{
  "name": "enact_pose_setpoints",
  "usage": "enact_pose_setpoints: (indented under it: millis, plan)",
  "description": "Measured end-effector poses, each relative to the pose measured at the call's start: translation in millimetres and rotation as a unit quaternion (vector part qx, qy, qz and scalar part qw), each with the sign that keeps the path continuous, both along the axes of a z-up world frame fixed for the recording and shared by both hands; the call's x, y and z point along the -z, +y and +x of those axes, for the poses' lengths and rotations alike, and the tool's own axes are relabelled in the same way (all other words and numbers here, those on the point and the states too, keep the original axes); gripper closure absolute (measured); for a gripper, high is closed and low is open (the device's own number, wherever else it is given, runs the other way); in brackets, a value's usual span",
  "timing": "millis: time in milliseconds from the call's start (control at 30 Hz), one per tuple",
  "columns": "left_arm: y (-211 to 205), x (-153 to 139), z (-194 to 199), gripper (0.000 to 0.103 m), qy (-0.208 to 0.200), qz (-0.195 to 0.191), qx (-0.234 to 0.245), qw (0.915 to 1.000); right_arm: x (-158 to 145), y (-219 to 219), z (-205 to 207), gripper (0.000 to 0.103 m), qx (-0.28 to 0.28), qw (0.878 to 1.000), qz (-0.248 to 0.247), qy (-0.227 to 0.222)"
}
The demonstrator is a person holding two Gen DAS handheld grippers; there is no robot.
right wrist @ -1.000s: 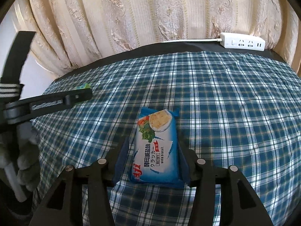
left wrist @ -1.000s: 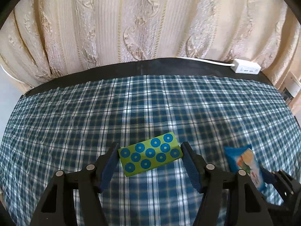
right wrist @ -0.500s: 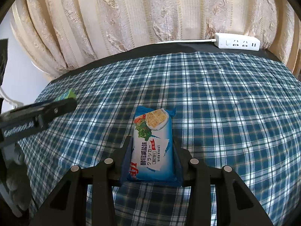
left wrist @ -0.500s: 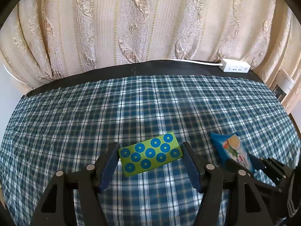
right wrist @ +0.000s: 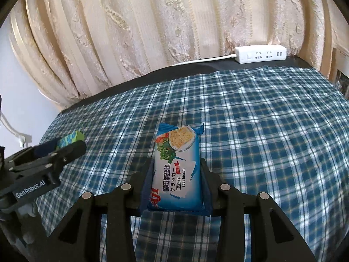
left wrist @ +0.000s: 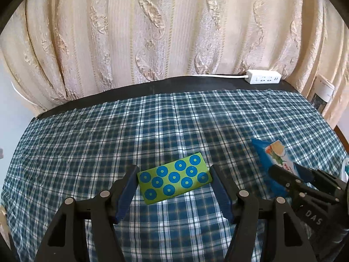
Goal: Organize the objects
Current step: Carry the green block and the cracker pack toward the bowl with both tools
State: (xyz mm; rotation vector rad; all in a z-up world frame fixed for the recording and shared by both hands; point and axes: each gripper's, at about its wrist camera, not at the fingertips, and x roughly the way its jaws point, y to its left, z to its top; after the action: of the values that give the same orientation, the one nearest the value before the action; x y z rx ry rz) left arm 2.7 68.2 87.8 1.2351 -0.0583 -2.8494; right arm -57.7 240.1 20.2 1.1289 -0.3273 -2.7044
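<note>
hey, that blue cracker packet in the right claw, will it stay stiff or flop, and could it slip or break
The cracker packet sticks out past the right claw without sagging, so it is probably fairly stiff. Its glossy wrapper looks slippery. It pictures crackers, so a hard squeeze might crack them.

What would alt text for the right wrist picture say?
The right tool grips a blue soda biscuit packet above a blue checked tablecloth. At left, the left tool holds a green box.

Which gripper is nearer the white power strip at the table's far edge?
Right. The power strip lies far right; the right gripper, holding the biscuit packet, sits right of the left gripper, which holds the green box.
</note>
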Motion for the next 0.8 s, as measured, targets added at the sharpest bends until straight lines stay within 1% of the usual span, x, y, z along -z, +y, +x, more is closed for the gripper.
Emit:
enact_pose_setpoints:
  millis: [167,233,300,467,700,800]
  plan:
    - [6.0,1.1,1.8,0.034,0.000,0.001,0.012,0.9999,-7.8,11.5,17.2,0.062,0.017,1.000,-0.018,0.004]
    - [5.7,4.5,-1.8,0.034,-0.001,0.000,0.018,0.9998,-10.6,16.7,25.8,0.062,0.023,1.000,-0.021,0.005]
    - [9.8,1.8,2.4,0.034,0.000,0.000,0.024,0.9997,-13.4,21.9,35.4,0.062,0.030,0.999,-0.023,0.007]
    - [18.4,-0.2,-0.9,0.034,0.001,-0.002,0.042,0.9991,-22.1,34.3,58.2,0.062,0.045,0.998,-0.028,0.015]
    - [38.6,0.6,-9.1,0.034,0.001,-0.008,0.082,0.9966,-38.7,60.0,98.6,0.062,0.076,0.996,-0.033,0.039]
    - [50.1,-0.7,-6.0,0.034,0.000,-0.008,0.102,0.9947,-44.4,74.9,114.6,0.062,0.096,0.994,-0.035,0.048]
